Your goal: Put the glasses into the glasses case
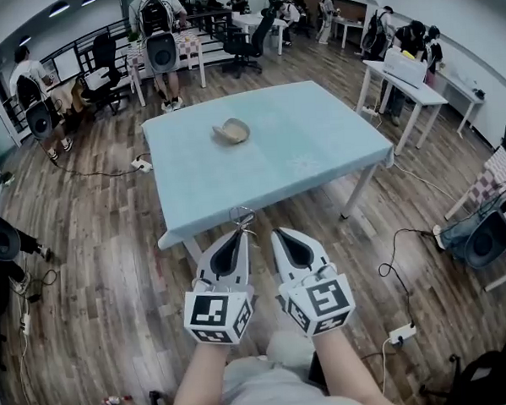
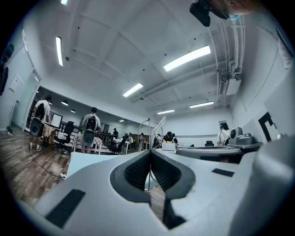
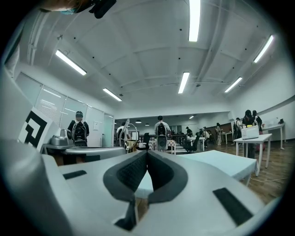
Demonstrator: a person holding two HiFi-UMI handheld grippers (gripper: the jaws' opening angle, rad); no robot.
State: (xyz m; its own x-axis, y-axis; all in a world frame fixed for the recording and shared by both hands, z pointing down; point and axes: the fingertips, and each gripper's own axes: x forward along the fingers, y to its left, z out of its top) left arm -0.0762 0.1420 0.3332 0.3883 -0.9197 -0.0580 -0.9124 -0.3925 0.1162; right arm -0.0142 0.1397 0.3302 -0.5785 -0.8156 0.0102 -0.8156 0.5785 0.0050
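Glasses (image 1: 243, 216) off the surface and in the air, just short of its near edge, carried by a thin wire part of the frame. Seen from the left gripper view as a pale wire loop and a tilted lens standing up past the jaw tips. Pinched there by the left gripper (image 1: 238, 234), jaws pressed together on the wire with no gap showing. Just beside it, the right gripper (image 1: 277, 232), pointing level the same way, jaws closed on nothing.

Well ahead of both, near the middle of the pale blue surface (image 1: 318, 143), the glasses case (image 1: 231, 132). Tan and lying alone, apparently open, though too small to say for certain. Around the surface, wood floor, office chairs, other tables and people at the far side of the room.

Judged from this: pick-up done, glasses secured in one gripper. Left to do:
- Cross the gap to the case.
- Line the frame up over the opening.
- Lower it in and let go.
- Perhaps close the lid with the free right gripper.

Temple arms folded or spread: cannot tell. Thin wire in a narrow pinch, so likely to swivel on the way. By this reckoning, early-to-middle in the task, with the placing itself not yet begun.
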